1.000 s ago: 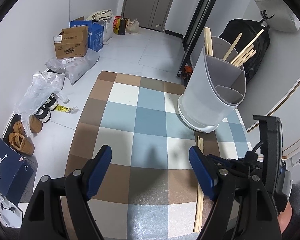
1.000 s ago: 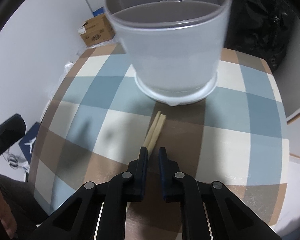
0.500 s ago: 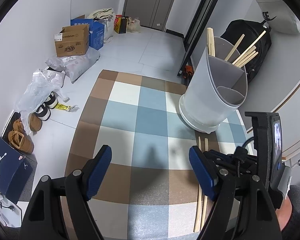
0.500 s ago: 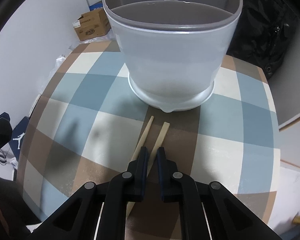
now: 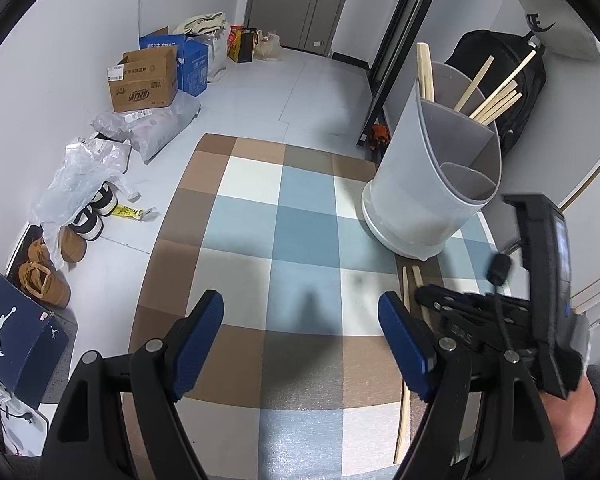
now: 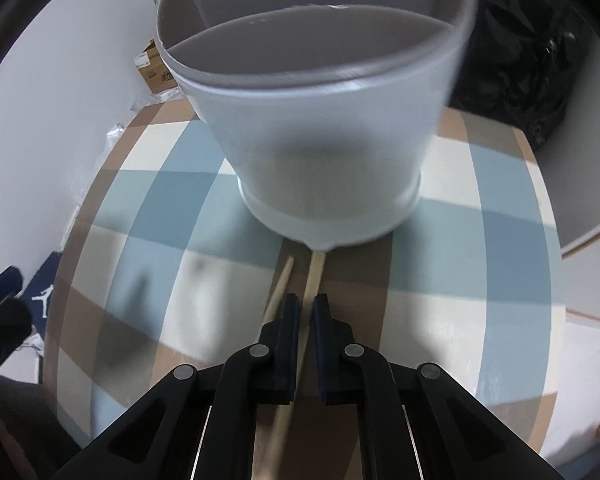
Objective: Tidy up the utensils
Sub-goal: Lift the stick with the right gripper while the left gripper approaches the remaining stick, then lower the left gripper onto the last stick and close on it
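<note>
A checked mat (image 5: 300, 224) of blue, brown and cream squares lies on a pale tiled floor, and on its far right part stands a grey utensil holder (image 5: 428, 184) with a slanted rim and inner dividers. Several wooden chopsticks (image 5: 496, 96) already lean in its tall back compartment, while the low front compartment shows nothing inside. In the left wrist view, the left gripper (image 5: 300, 312) hovers over the middle of the mat with its blue-padded jaws spread wide and nothing between them. To its right, the right gripper (image 6: 306, 308) points steeply down at the mat just in front of the holder's base, with part of a hand (image 5: 568, 412) in a dark sleeve behind it. Two loose chopsticks lie on a brown stripe of the mat, their far tips just short of the holder's white foot. In the right wrist view, the right chopstick (image 6: 315, 276) runs straight into the narrow slit between the black jaws, which are clenched on it near its middle. The left chopstick (image 6: 278, 292) lies just outside the left jaw, angled slightly away, and passes under the gripper body toward the viewer. The right wrist view is somewhat blurred. Beyond the mat, along the left wall, sit a cardboard box (image 5: 144, 80), a blue carton, plastic bags, several shoes (image 5: 48, 276) and a dark blue shoebox (image 5: 16, 336). A black backpack (image 5: 500, 80) rests behind the holder.
</note>
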The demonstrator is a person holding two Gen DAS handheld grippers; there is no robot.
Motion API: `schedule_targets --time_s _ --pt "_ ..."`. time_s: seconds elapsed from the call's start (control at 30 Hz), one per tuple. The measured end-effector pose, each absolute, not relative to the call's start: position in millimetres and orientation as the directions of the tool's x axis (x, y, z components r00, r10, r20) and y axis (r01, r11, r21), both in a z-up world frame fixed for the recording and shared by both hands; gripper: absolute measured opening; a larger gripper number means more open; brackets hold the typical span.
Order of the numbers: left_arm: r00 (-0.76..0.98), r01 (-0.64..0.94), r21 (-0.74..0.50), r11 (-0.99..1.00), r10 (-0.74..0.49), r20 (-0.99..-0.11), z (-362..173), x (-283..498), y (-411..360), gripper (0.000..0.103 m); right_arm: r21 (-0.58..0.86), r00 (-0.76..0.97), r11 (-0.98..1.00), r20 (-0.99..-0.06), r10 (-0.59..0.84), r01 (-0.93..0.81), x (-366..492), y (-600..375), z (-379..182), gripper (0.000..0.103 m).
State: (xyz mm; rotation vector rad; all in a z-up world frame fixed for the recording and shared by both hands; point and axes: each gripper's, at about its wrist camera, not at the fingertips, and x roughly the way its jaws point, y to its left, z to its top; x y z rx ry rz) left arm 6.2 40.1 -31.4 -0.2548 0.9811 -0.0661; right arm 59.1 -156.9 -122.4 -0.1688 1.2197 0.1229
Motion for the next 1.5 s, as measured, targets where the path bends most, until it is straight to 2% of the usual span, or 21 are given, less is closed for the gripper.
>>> schedule_targets --time_s 0.33,0.53,0.67,0.73,0.77,0.9,1.03,1.3,1.5 --pt "0.546 -0.016 -0.207 0.978 -0.165 -0.822 -33 3 25 0.076 -0.056 0.293 0.979 -0.956 0.004 -0.198 40 -179 -113 0.006" --pt "0.537 -0.010 -0.184 0.983 -0.151 -0.830 -36 3 22 0.076 -0.067 0.292 0.976 -0.956 -0.004 -0.205 61 -171 -117 0.018" --pt "0.525 -0.017 -0.189 0.982 -0.152 -0.838 -39 6 21 0.076 -0.093 0.290 0.973 -0.957 -0.028 -0.213 66 -168 -121 0.019" --pt "0.521 -0.016 -0.189 0.982 -0.153 -0.840 -40 7 19 0.076 -0.097 0.294 0.971 -0.955 -0.028 -0.220 67 -165 -122 0.014" --pt "0.518 -0.014 -0.187 0.982 -0.152 -0.842 -41 8 18 0.076 -0.091 0.294 0.972 -0.956 -0.024 -0.218 67 -166 -122 0.005" --pt "0.487 0.013 -0.195 0.981 -0.177 -0.855 -46 9 8 0.076 -0.034 0.318 0.982 -0.948 0.027 -0.184 67 -178 -114 0.005" --pt "0.437 0.060 -0.259 0.964 -0.258 -0.862 -50 11 -4 0.076 0.059 0.389 0.988 -0.915 0.112 -0.144 60 -197 -86 0.005" --pt "0.369 0.111 -0.228 0.967 -0.253 -0.894 -56 28 -35 0.076 0.224 0.498 0.971 -0.834 0.237 -0.087 50 -243 -32 0.005" --pt "0.324 0.086 -0.206 0.975 -0.223 -0.919 -61 51 -51 0.076 0.283 0.566 0.954 -0.773 0.286 -0.096 36 -279 -4 0.005"
